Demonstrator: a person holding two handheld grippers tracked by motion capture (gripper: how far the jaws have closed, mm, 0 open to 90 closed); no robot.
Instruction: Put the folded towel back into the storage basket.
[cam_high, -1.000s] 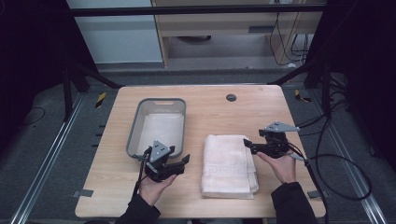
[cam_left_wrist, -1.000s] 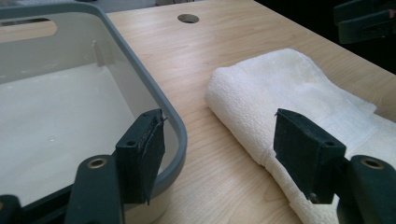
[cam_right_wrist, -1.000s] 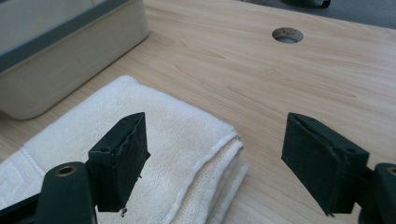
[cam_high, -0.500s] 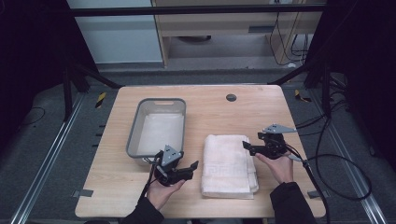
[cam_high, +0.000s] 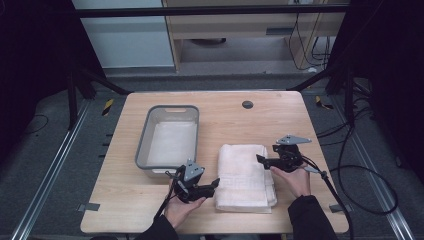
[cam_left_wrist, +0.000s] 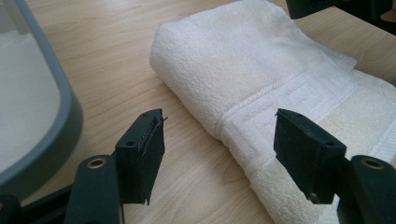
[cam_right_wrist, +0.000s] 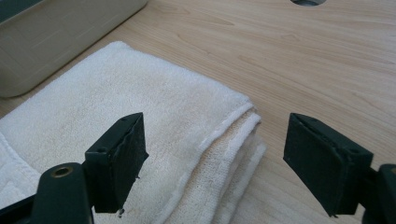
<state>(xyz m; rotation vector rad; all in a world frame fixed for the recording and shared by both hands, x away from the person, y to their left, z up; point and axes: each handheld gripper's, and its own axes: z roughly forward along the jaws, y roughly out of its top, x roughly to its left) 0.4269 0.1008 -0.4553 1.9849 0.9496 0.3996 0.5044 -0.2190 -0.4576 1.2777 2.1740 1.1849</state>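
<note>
Folded white towel (cam_high: 246, 177) lies flat on the counter (cam_high: 280, 112), just right of the grey bin (cam_high: 170, 137), near the person's edge. Same spot as a second ago.

Left tongs (cam_high: 214, 184) have shifted — a second ago they sat by the bin's front corner; now they're further right and lower, tips just beside the towel's left edge. In the left gripper view the left tongs (cam_left_wrist: 219, 154) stand wide with nothing clamped; the towel's near left edge runs between the two jaws. Whether either pad brushes the cloth I can't tell from this angle, probably not. The bin's rounded grey rim sits at that view's left.

Right tongs (cam_high: 260, 159) are about where they were — over the towel's far right corner, hand behind them at the right edge. In the right gripper view the right tongs (cam_right_wrist: 215, 154) are also wide, empty, with the towel's stacked folded edges (cam_right_wrist: 233, 140) showing between the jaws, above the cloth rather than on it.

No visible change to the towel's folds.
</note>
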